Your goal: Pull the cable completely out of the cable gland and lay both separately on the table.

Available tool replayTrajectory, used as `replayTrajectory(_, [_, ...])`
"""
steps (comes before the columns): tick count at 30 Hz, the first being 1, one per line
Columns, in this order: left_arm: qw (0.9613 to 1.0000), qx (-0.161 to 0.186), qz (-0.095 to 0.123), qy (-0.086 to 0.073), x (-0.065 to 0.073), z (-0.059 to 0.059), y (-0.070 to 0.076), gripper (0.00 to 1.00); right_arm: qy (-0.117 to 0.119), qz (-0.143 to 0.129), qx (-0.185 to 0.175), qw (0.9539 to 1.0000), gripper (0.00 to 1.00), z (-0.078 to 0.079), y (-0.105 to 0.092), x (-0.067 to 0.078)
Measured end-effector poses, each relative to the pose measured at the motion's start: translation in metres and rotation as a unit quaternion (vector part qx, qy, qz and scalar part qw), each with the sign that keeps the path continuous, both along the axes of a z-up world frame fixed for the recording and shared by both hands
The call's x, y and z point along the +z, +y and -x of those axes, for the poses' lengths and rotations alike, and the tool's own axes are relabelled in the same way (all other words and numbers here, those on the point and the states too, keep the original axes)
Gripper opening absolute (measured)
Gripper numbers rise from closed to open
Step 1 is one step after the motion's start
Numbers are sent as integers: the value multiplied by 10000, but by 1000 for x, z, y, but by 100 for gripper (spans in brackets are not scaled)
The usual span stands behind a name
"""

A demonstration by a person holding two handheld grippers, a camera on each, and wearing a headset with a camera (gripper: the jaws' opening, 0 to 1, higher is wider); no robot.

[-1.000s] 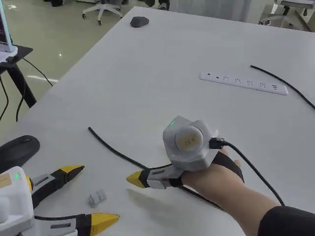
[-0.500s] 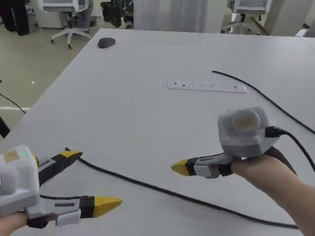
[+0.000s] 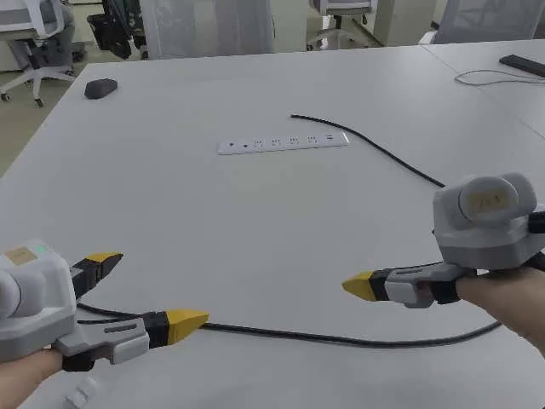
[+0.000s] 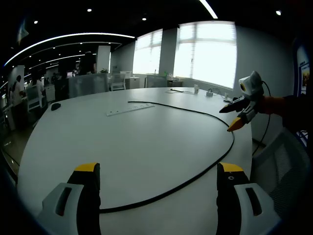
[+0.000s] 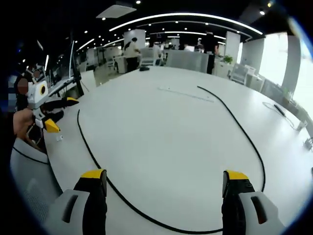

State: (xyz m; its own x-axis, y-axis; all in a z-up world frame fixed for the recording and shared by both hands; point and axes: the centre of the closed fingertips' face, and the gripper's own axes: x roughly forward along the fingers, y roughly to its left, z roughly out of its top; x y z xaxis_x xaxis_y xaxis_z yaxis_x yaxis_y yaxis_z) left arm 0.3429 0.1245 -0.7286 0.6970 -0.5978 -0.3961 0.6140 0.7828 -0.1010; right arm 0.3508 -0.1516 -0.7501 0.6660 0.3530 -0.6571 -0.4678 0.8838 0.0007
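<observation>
**Desk:** What does the head view give you?

**Operator:** I have both tools held over the white table [image 3: 255,213]. My left gripper [image 3: 145,290], at the lower left of the frame, has its yellow-tipped jaws spread wide and holds nothing. My right gripper [image 3: 364,286], at the right edge, is likewise released. Its own view shows the two jaws standing well apart with bare tabletop between them.

**Desk:** And the cable?

**Operator:** The black cable [image 3: 298,334] lies flat on the table across the bottom of the frame. It passes just beside the left gripper's lower tip in the picture and runs on below the right gripper. In the right gripper view it sweeps round in one long curve. The cable gland [image 3: 82,394], a small pale piece, sits at the bottom left edge, apart from the cable and too faint for me to detail. A power strip [image 3: 283,142] lies at upper centre, and a mouse [image 3: 100,88] at upper left.
</observation>
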Motion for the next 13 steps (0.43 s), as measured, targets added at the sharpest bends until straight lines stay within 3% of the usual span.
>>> replayTrajectory(4, [9994,169,69,286,-6,3,4,99,105,-21,-49,9999,100,10,-4,-7])
replayTrajectory(8, [9988,249,-225,354,-15,6,14,99,169,-2,-28,9999,100,15,-2,-10])
replayTrajectory(13, [9985,386,-98,373,-10,9,19,99,22,-22,58,10000,100,12,0,-6])
